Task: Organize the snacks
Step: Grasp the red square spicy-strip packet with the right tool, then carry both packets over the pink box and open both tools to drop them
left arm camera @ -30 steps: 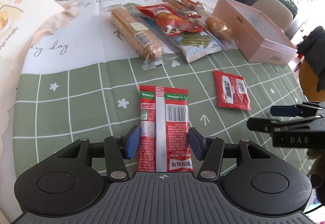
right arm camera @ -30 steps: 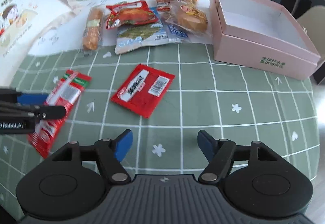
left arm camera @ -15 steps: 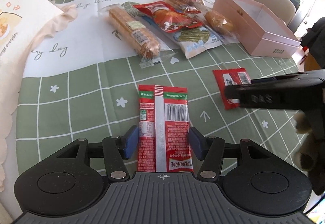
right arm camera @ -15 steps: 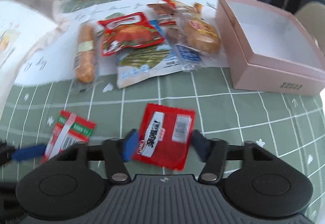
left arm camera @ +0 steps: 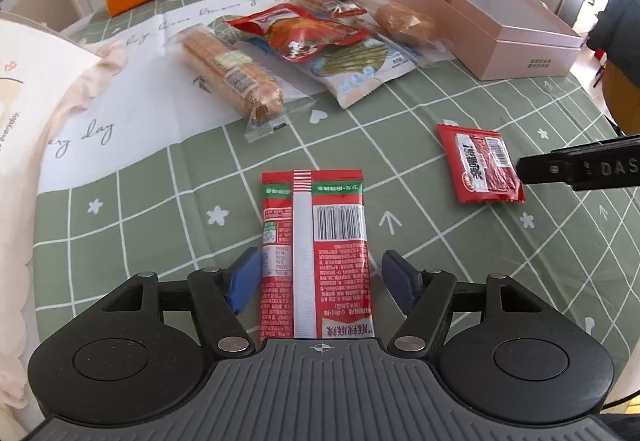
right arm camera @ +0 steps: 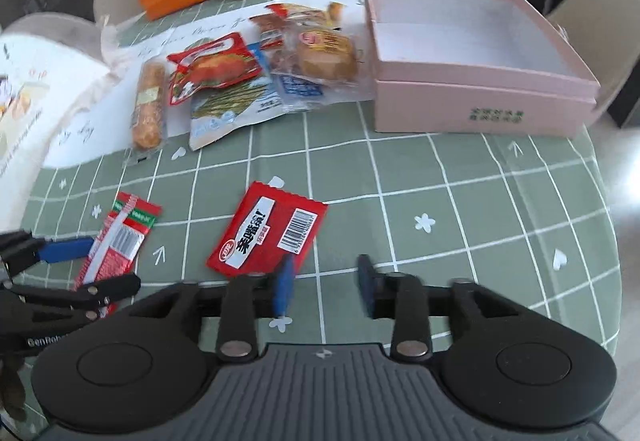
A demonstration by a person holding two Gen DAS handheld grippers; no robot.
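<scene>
Counter [right arm camera: 460, 177] under green checked cloth, snacks scattered on it. Pink box [right arm camera: 480, 97] at far right stands open, nothing inside: no snack stowed yet, by the look of it. Pile of packets [right arm camera: 256, 81] lies just left of the box, untouched. Long red-green packet [left arm camera: 316, 253] lies flat between the spread fingers of the left claw [left arm camera: 318, 279], released, no squeeze yet. Small red sachet [right arm camera: 268, 237] sits just ahead of the right claw [right arm camera: 326, 287], also parted, holding nothing. Judgement: task barely begun.
</scene>
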